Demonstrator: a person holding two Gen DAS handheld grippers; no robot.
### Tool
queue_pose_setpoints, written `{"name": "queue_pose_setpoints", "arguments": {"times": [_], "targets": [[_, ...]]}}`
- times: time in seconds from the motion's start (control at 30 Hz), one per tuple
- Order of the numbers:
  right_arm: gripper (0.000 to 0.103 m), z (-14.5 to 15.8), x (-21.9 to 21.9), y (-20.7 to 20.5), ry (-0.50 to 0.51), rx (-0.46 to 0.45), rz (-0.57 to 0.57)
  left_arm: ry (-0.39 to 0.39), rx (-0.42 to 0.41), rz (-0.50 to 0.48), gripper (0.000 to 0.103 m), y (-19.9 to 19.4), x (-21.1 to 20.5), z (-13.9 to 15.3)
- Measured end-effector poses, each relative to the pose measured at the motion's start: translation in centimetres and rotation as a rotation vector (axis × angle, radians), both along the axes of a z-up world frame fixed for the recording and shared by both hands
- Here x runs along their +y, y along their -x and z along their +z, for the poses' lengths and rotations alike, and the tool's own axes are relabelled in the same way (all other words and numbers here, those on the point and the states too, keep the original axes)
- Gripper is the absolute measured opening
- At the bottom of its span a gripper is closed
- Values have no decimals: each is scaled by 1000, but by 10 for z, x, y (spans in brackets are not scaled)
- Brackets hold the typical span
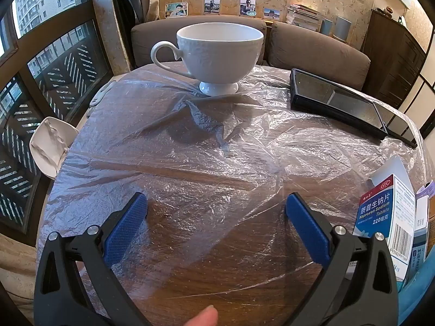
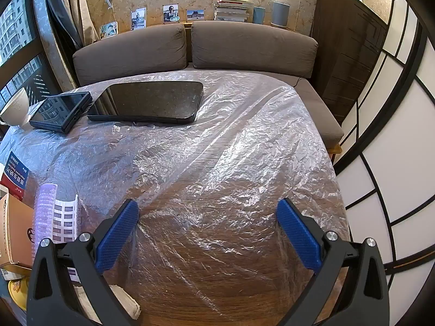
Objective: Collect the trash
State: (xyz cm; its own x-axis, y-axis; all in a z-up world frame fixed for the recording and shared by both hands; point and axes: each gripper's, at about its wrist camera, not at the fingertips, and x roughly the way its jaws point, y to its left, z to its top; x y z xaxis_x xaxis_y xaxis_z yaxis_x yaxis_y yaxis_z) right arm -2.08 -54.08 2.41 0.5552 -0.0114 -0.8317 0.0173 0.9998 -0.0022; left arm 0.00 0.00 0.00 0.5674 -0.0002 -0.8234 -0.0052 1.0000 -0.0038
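A thin clear plastic sheet (image 1: 217,146) lies crumpled over the round wooden table; it also shows in the right wrist view (image 2: 244,141). My left gripper (image 1: 216,203) is open and empty, just above the sheet near the table's front. A blue-and-white medicine box (image 1: 386,212) stands at its right; it also shows at the left in the right wrist view (image 2: 15,174). My right gripper (image 2: 208,212) is open and empty above the sheet. To its left lie a pill blister sheet (image 2: 65,222), a purple ribbed piece (image 2: 44,212) and a brown carton (image 2: 13,233).
A white teacup (image 1: 217,54) stands on the sheet at the far side. A black tablet (image 2: 149,103) and a smaller black device (image 2: 59,111) lie on the sheet. A brown sofa (image 2: 190,49) runs behind the table. A white chair (image 1: 51,144) stands left by the window.
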Motion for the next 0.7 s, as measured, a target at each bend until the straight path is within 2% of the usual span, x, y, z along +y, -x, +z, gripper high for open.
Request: {"name": "queue_pose_setpoints", "arguments": {"times": [0.6,0.7], "targets": [[99,1,1,-1,0,3,-4,-1,1,-1,102,0,0,0],[99,5,-2,-3,-11,22,-35,-1,21,-24,102,-1,1,1]]}}
